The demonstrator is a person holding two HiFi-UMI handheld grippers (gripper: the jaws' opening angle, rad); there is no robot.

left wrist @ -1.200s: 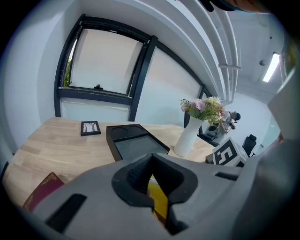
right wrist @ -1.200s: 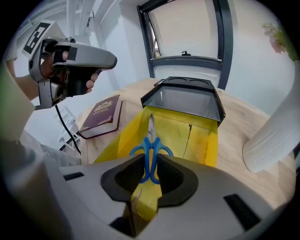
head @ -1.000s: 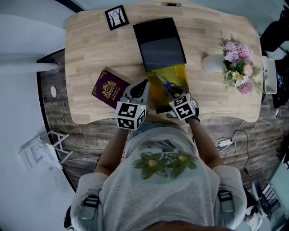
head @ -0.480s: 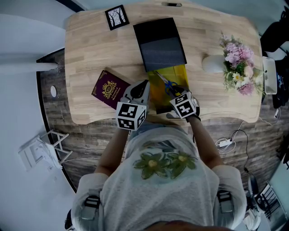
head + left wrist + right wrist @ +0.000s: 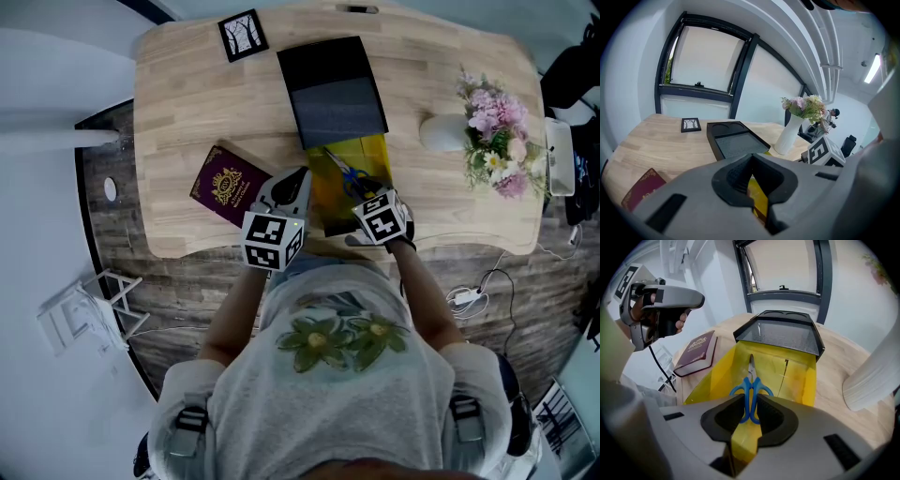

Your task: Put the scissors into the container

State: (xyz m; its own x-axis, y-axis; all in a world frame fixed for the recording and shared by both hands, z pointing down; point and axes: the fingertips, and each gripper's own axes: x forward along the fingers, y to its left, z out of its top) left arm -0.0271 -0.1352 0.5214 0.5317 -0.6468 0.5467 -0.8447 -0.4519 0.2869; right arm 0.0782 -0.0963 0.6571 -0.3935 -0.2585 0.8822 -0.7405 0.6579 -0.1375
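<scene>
The blue-handled scissors point away from me, low inside the yellow container at the table's near edge. My right gripper is shut on their handle loops; in the right gripper view the scissors run out from between the jaws over the yellow container, whose near wall shows under the jaws. My left gripper stands at the container's left side. In the left gripper view its jaws are pressed together on a strip of the yellow container.
A black tray lies just beyond the yellow container. A maroon passport lies to the left, and a small picture frame sits at the far left. A white vase with flowers lies at the right.
The right gripper and the scissors have edged slightly away from me over the container. The left gripper has stayed put.
</scene>
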